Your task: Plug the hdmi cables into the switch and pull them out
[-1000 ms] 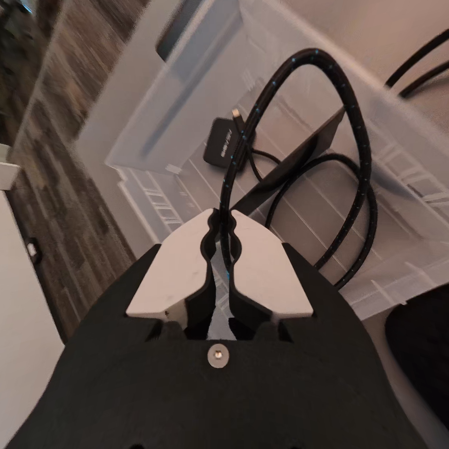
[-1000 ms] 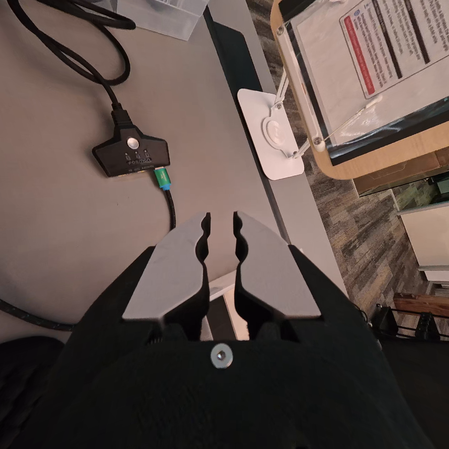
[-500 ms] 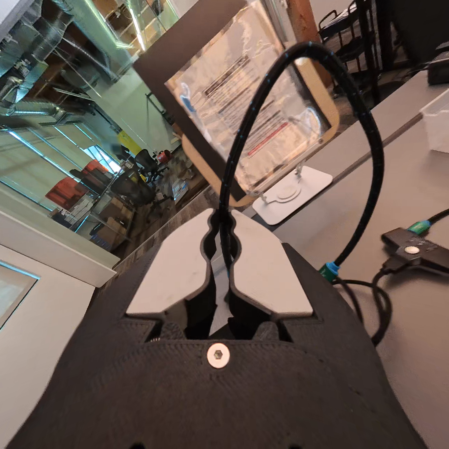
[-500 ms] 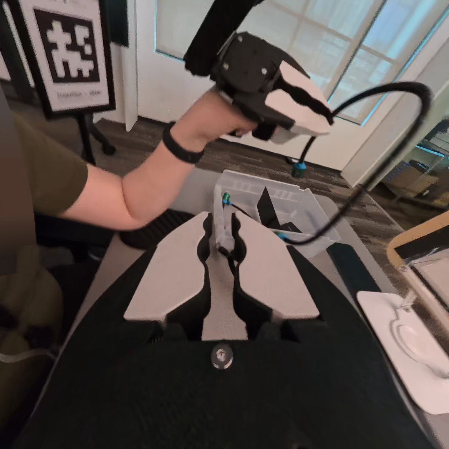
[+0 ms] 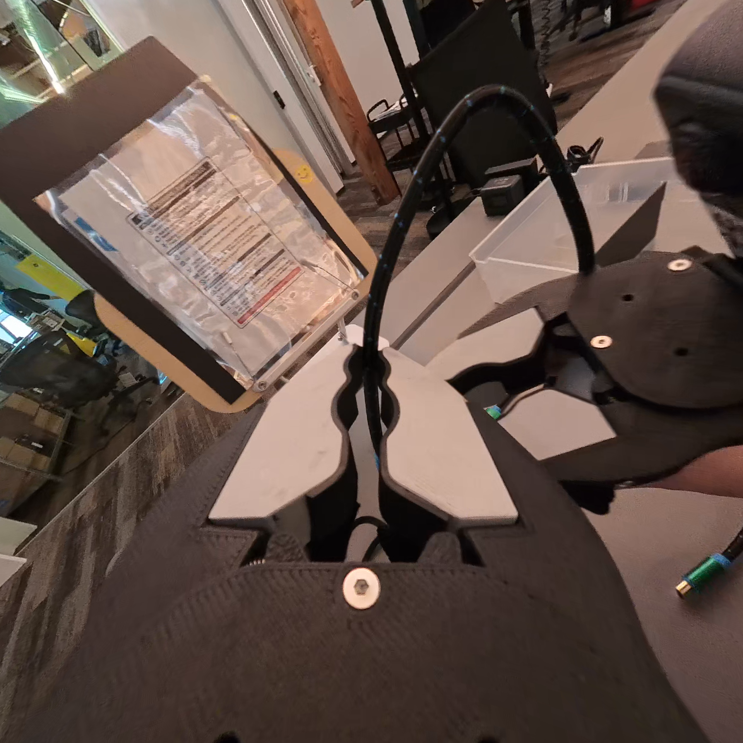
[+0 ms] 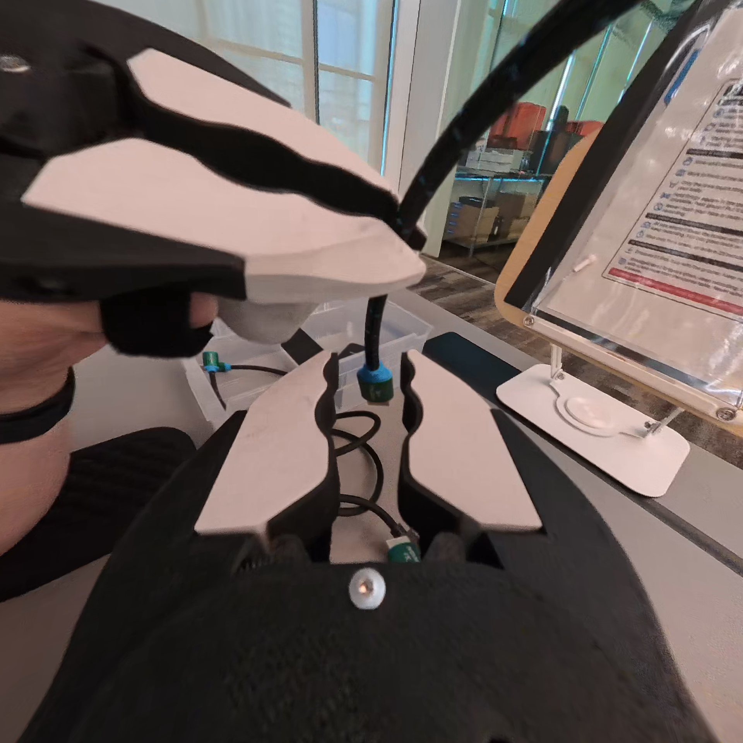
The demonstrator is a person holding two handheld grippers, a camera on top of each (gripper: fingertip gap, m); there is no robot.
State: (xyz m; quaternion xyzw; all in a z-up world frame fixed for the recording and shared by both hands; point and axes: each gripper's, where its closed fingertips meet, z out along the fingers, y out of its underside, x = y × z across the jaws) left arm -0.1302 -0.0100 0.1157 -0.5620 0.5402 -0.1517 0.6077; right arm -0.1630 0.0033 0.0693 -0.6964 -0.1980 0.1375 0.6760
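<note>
My left gripper [image 5: 368, 354] is shut on a black braided HDMI cable [image 5: 402, 209] that arches up and to the right. In the right wrist view the left gripper [image 6: 410, 237] is close at the upper left, and the cable's green plug with a blue collar [image 6: 376, 386] hangs down from it. My right gripper [image 6: 369, 357] is open, with the hanging plug between its fingertips and no visible contact. It also shows in the left wrist view [image 5: 470, 386] at the right. A second green plug [image 6: 402, 553] lies on the table below. The switch is hidden.
A clear plastic bin [image 6: 402, 325] stands behind with another green plug [image 6: 211, 360] at its edge. A loose green plug [image 5: 701, 573] lies on the grey table. A framed sign on a white stand [image 6: 595, 438] stands at the right, by the table edge.
The two grippers have come close together. The right gripper has opened wider and now brackets the hanging plug. The left gripper still grips the cable.
</note>
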